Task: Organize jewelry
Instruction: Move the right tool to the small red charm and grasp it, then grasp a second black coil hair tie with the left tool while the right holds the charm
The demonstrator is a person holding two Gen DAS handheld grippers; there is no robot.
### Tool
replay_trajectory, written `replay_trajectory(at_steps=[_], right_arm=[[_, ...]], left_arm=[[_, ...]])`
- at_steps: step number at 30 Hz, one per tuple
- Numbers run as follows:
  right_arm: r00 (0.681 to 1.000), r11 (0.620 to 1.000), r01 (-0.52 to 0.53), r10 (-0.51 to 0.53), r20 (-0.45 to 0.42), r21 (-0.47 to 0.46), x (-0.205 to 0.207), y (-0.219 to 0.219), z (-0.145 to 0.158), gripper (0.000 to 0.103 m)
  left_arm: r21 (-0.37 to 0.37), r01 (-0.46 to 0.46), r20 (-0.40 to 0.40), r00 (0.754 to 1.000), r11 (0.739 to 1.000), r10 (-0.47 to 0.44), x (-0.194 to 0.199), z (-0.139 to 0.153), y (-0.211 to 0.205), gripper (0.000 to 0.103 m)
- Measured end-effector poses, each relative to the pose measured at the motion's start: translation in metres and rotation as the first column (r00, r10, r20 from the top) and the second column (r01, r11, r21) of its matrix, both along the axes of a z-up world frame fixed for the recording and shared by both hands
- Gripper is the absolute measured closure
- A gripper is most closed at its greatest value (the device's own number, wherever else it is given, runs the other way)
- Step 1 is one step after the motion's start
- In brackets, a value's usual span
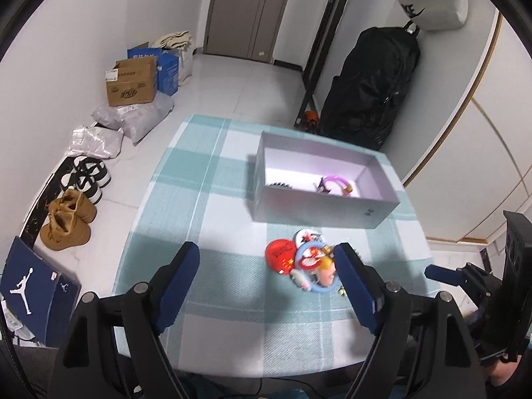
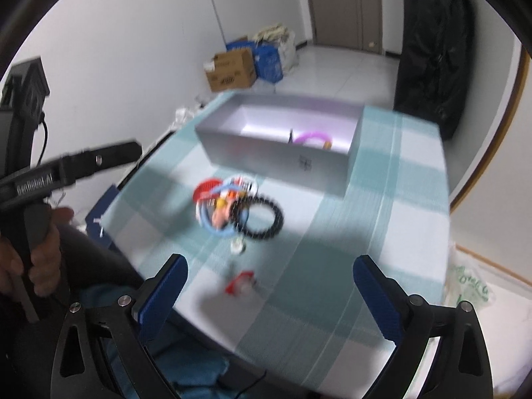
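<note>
Table under a teal-and-white checked cloth (image 1: 212, 206). Far side: open grey box (image 1: 319, 206) standing on the cloth. Nearer, in front of the box: a heap of small jewelry (image 2: 226, 206), red, blue and white pieces tangled, a black beaded bracelet (image 2: 262, 216) touching its right edge. Nearer still, apart: a small clear piece (image 2: 237, 245), then a small red-and-white piece (image 2: 242, 284).

An open box (image 1: 319, 204) is set toward the far side of the table (image 1: 206, 199), with a bangle (image 1: 335, 184) lying inside it. A heap of trinkets (image 2: 229, 206) is gathered just before the box, a beaded bracelet (image 2: 262, 216) at its right edge and a small charm (image 2: 241, 284) nearer the table's front edge.
</note>
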State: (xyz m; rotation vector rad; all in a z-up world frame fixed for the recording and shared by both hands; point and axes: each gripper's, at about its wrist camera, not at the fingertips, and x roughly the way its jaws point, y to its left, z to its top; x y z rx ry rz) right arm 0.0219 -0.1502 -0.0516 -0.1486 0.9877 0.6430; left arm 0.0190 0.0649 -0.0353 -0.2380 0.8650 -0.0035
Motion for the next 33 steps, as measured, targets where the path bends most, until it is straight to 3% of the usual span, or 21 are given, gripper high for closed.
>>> replay_trajectory(at_steps=[11,14,18,20,26,33], right_arm=[[0.996,0.994,-0.082,0.080,-0.024,-0.076,-0.010,0.021,-0.019,0.006],[0.995,0.989,-0.097,0.095,-0.021,-0.112,-0.010,0.027,-0.025,0.023],[0.995,0.984,-0.101,0.101,-0.007,-0.144,-0.011,0.029,-0.027,0.030],[0.994,0.983,-0.105,0.105,-0.007,-0.147,-0.010,0.030,-0.028,0.045],[0.993,0.980,-0.114,0.113,-0.018,-0.161,-0.009,0.030,-0.031,0.074],[0.995,0.986,-0.099,0.095,-0.036,-0.133,-0.008,0.025,-0.028,0.075]], left_arm=[[0.036,-0.024,-0.087,0.996,0.999,0.027,0.000,-0.015,0.004,0.023],[0.045,-0.035,-0.098,0.994,0.998,0.039,-0.002,-0.016,0.008,0.023],[0.048,-0.046,-0.116,0.992,0.998,0.051,-0.001,-0.020,0.011,0.023],[0.047,-0.044,-0.114,0.992,0.998,0.049,-0.001,-0.020,0.011,0.023],[0.022,0.002,-0.088,0.996,1.000,0.000,0.000,-0.017,0.004,0.023],[0.014,0.103,-0.074,0.992,0.995,-0.102,0.003,-0.012,-0.018,0.023]])
